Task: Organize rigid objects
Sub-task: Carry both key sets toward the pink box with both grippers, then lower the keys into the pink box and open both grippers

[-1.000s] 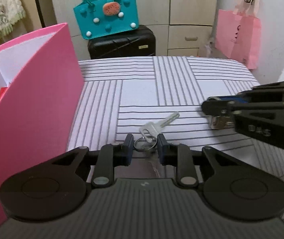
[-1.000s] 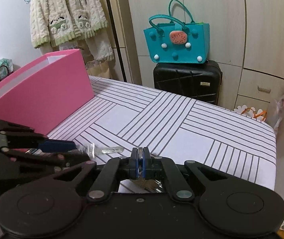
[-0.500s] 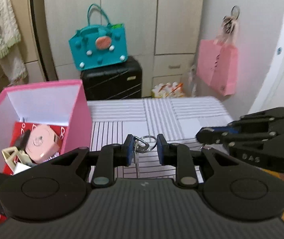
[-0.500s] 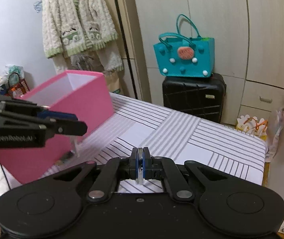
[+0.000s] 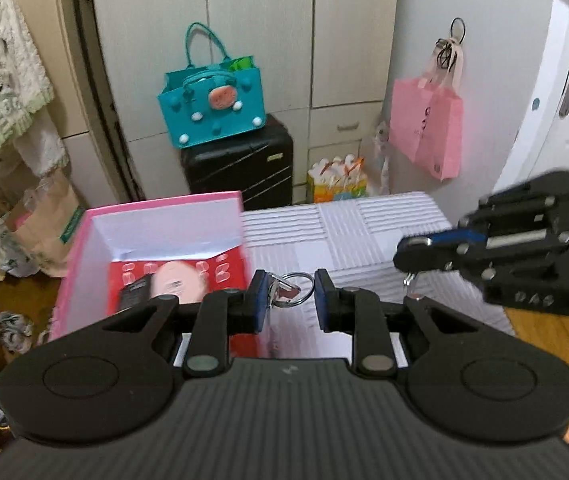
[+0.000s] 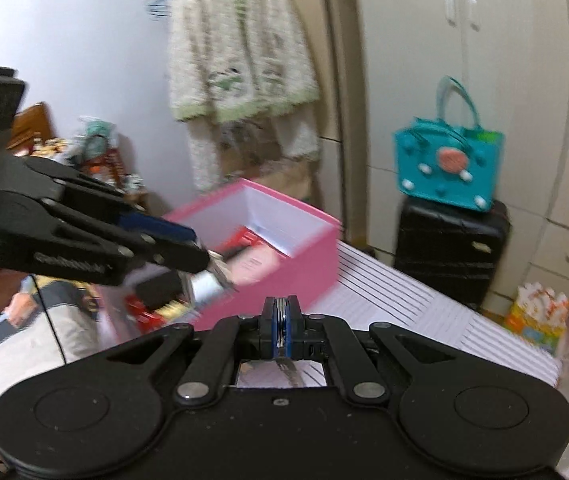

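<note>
My left gripper point(image 5: 287, 300) is shut on a metal key ring with keys point(image 5: 280, 292), held in the air above the near wall of the open pink box point(image 5: 164, 208). From the right wrist view the left gripper point(image 6: 200, 254) hangs its keys point(image 6: 208, 284) in front of that pink box point(image 6: 296, 236). My right gripper point(image 6: 282, 320) is shut on a silver key point(image 6: 289, 376), whose blade hangs below the pads. In the left wrist view the right gripper point(image 5: 402, 250) floats over the striped table point(image 5: 344, 232).
The box holds a red card point(image 5: 224, 268), a round pink item point(image 5: 176, 280) and a black item point(image 5: 134, 294). Behind the table a teal bag point(image 5: 212, 108) sits on a black suitcase point(image 5: 240, 172). A pink paper bag point(image 5: 428, 128) hangs by the door.
Both grippers have risen from the table with their keys. The left one moved left, so the inside of the pink box now shows below it.
</note>
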The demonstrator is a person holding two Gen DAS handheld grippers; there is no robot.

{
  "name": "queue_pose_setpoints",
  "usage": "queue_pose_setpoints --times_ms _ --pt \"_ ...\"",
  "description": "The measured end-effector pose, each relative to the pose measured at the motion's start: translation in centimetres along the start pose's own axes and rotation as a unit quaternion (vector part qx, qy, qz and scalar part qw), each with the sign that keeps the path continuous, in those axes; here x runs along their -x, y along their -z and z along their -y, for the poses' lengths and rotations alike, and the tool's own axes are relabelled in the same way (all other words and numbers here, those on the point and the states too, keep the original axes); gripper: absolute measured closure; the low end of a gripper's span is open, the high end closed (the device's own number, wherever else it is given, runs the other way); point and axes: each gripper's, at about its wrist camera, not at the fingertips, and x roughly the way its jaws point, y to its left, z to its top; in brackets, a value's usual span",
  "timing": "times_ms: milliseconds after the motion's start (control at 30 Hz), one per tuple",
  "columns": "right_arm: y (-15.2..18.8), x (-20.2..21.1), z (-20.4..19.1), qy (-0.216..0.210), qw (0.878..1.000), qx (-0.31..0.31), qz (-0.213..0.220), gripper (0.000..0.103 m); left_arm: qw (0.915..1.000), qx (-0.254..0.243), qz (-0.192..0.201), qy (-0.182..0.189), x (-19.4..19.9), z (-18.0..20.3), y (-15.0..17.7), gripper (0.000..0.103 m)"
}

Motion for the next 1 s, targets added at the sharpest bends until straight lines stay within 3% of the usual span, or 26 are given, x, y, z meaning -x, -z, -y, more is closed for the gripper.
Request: queue_pose_setpoints --times_ms 200,400,767,1000 --pt "-3.7 -1.1 -4.8 -0.045 0.998 0.044 0.009 0.099 0.9992 -0.011 0.022 -0.031 4.8 -3.3 0.6 0.08" --pt "-5.4 -5.7 -8.7 -0.076 0.994 0.074 -0.002 0.099 0.9991 -0.007 0.009 -0.04 5.4 -6.5 2.9 0.08" --pt "-5.6 -16.4 -9.5 -0.07 0.993 0.047 -0.081 0.099 0.9964 0.012 -0.071 -0.045 -3.9 -12.4 6.0 0.08" --pt "-5.0 -20.5 -9.1 -0.005 0.993 0.05 -0.109 0.098 0.9905 0.001 -0.127 -0.052 -9.6 -12.9 6.4 0.079"
